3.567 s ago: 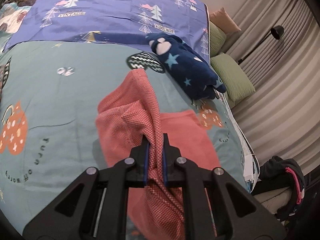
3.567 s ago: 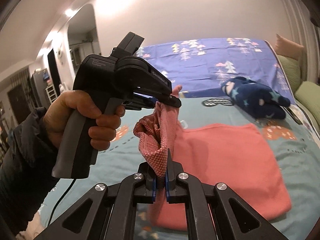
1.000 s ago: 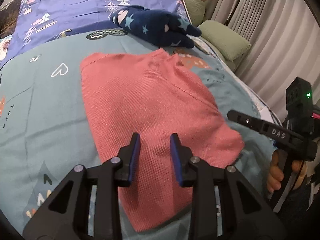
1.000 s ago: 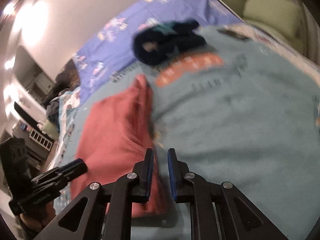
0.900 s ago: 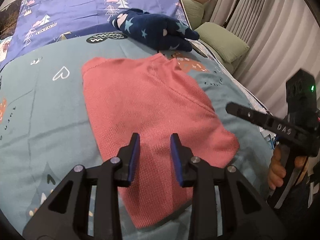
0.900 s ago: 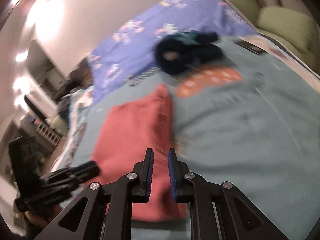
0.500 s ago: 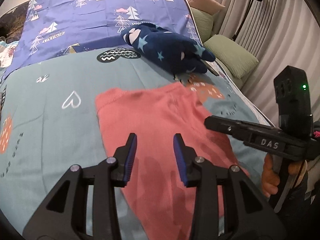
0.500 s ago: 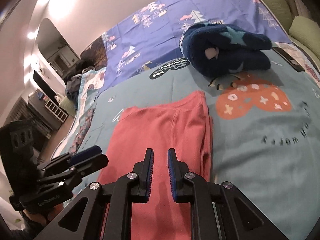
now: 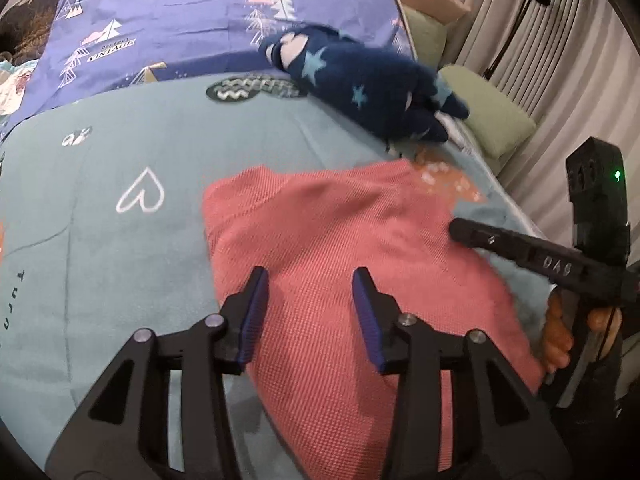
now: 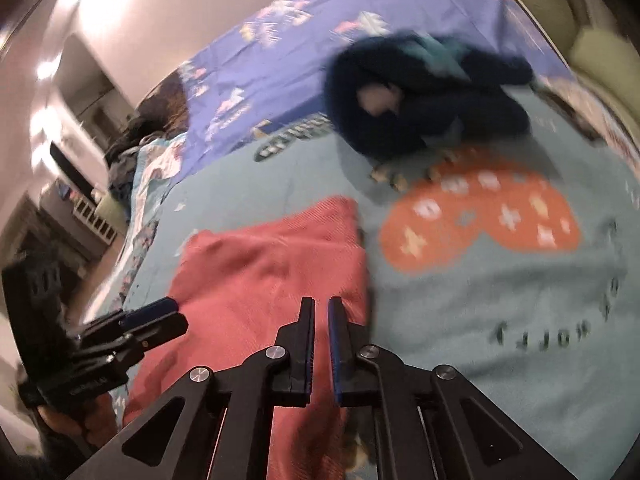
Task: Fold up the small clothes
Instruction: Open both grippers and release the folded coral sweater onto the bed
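A coral-red waffle-knit garment (image 9: 340, 248) lies folded flat on the teal bedspread (image 9: 120, 152); it also shows in the right wrist view (image 10: 260, 264). My left gripper (image 9: 308, 280) is open and empty, hovering over the garment's near part. My right gripper (image 10: 321, 312) has its jaws nearly closed with a narrow gap and holds nothing, over the garment's right edge. It shows from the side in the left wrist view (image 9: 460, 229), at the garment's right side. The left gripper shows in the right wrist view (image 10: 160, 316) at the garment's left edge.
A dark blue star-patterned plush garment (image 9: 360, 80) lies at the far side of the bed, also in the right wrist view (image 10: 420, 96). A purple tree-print sheet (image 9: 200, 20) is behind it. Green pillows (image 9: 488, 116) and curtains (image 9: 560, 60) are on the right.
Both grippers let go of the garment, which now lies flat and folded. The left jaws have opened wider. The right gripper has swung in over the garment's right edge.
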Demonstrator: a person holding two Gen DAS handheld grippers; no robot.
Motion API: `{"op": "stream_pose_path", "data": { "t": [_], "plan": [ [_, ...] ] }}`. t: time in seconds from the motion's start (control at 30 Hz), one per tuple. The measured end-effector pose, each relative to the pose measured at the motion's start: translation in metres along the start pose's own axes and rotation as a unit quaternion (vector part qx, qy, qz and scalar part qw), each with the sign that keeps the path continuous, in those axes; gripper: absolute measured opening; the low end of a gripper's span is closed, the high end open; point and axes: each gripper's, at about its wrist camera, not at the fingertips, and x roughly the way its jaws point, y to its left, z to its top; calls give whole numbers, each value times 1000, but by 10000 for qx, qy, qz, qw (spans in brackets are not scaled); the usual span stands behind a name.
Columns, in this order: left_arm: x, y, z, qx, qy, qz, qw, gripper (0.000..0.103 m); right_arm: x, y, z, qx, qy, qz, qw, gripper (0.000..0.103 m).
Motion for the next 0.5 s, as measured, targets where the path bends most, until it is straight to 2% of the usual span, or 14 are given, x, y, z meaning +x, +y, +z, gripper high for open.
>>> {"op": "stream_pose_path", "data": {
  "t": [0.07, 0.17, 0.3, 0.37, 0.5],
  "plan": [
    [-2, 1, 7, 43, -111, -76, 9999, 45, 6, 8, 10, -182, 48, 88, 9998, 7],
    [9, 5, 21, 106, -130, 67, 9998, 46, 25, 7, 18, -266, 193, -105, 9994, 7],
    [47, 23, 28, -35, 264, 335, 9991, 46, 57, -16, 21, -61, 451, -303, 9985, 5],
    [52, 26, 25, -53, 199, 279, 9994, 46, 62, -23, 19, 57, 339, -185, 9992, 4],
    [47, 11, 17, 360, 91, 567, 9977, 46, 56, -21, 16, -19, 267, -232, 9994, 4]
  ]
}}
